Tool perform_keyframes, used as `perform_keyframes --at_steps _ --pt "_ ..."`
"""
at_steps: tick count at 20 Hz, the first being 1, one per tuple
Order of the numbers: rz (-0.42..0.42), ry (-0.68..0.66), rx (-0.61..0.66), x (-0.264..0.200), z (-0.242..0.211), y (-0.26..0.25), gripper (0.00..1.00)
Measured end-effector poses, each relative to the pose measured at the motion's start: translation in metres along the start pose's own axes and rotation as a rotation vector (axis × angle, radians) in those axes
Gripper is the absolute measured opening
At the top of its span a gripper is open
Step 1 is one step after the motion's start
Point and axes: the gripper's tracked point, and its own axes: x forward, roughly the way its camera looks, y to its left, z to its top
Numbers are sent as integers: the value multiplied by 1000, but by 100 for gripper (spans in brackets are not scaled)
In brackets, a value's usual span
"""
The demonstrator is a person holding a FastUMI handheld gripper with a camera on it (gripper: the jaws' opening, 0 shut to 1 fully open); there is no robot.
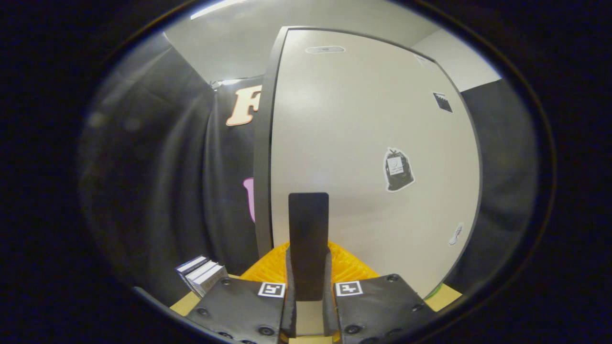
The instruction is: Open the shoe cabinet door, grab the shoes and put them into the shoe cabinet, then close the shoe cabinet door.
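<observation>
The cabinet door (373, 157) stands close ahead, pale with a dark edge, and its black handle (308, 239) sits upright between the fingers. The gripper (309, 286) looks clamped on that handle, both fingers pressing its sides. This reads as the door step, opening or closing; I cannot tell which. The next move likely calls for a steady swing about the hinge without letting the handle slip. A few stickers (398, 169) dot the door. Books (201, 274) lie on a tan surface (184, 303) to the left, against black cloth walls.

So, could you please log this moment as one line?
tongs: shut on door handle | cabinet door: just beyond tongs
</observation>
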Motion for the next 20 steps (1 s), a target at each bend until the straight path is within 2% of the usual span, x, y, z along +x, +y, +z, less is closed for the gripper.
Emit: perform_keyframes --at_steps 2,9,14,20 --pt "2 5 0 0 0 0 24" --pt "19 12 7 -1 0 0 24" --pt "96 18 28 -11 1 1 24" --pt "142 17 42 -34 7 -2 24"
